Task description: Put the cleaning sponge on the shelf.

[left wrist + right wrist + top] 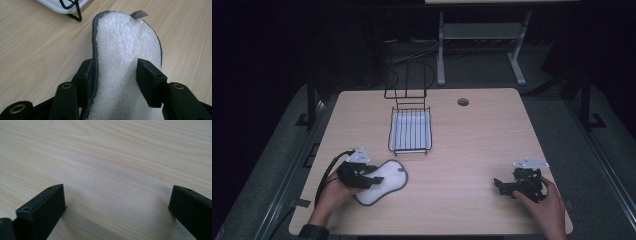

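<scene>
White pad (382, 181) lies near table (472, 145) front-left, grasped by left gripper (116, 75); wire rack (410, 131) behind. Right gripper (117, 202) gapes over bare wood. Left gripper view reveals grey tab (139, 14).

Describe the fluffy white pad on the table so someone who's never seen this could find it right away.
On the light wooden table, look at the near-left area, in front of the black wire rack with its white tray. The white terry pad with a dark grey stitched edge lies there, peanut-shaped, with the left tool around one end; it is the table's one soft item.
</scene>
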`<action>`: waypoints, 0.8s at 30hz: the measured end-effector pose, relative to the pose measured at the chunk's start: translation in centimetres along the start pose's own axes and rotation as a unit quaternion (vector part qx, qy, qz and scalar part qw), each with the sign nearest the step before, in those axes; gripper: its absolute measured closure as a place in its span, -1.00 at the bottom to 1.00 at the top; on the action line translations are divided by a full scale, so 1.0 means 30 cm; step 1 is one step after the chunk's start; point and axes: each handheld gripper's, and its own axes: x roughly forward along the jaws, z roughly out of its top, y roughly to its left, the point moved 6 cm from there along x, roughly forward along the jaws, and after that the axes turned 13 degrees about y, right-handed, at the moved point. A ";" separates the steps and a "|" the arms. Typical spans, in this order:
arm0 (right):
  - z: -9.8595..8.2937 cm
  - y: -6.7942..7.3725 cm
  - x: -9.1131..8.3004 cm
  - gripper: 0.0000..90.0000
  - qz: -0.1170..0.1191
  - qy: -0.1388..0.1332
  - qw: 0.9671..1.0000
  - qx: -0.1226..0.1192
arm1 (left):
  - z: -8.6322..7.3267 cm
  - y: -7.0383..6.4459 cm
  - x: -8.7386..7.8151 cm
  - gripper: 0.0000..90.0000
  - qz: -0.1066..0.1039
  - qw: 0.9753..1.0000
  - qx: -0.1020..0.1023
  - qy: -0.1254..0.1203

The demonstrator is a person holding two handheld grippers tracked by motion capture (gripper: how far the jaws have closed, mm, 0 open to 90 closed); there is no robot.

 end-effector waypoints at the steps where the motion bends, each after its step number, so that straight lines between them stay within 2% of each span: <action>1: 0.000 0.000 0.000 -1.00 0.000 0.000 1.000 0.000 | 0.000 0.000 0.000 0.14 0.000 1.000 0.000 0.000; 11: 0.000 0.000 0.000 -1.00 0.000 0.000 1.000 0.000 | 0.004 -0.003 -0.034 0.38 -0.008 1.000 -0.007 -0.018; 17: 0.000 0.000 0.000 -1.00 0.000 0.000 1.000 0.000 | 0.008 -0.008 -0.061 0.53 -0.026 0.999 -0.014 -0.038; 24: 0.000 0.000 0.000 -1.00 0.000 0.000 1.000 0.000 | 0.012 -0.015 -0.082 0.64 -0.046 0.997 -0.020 -0.051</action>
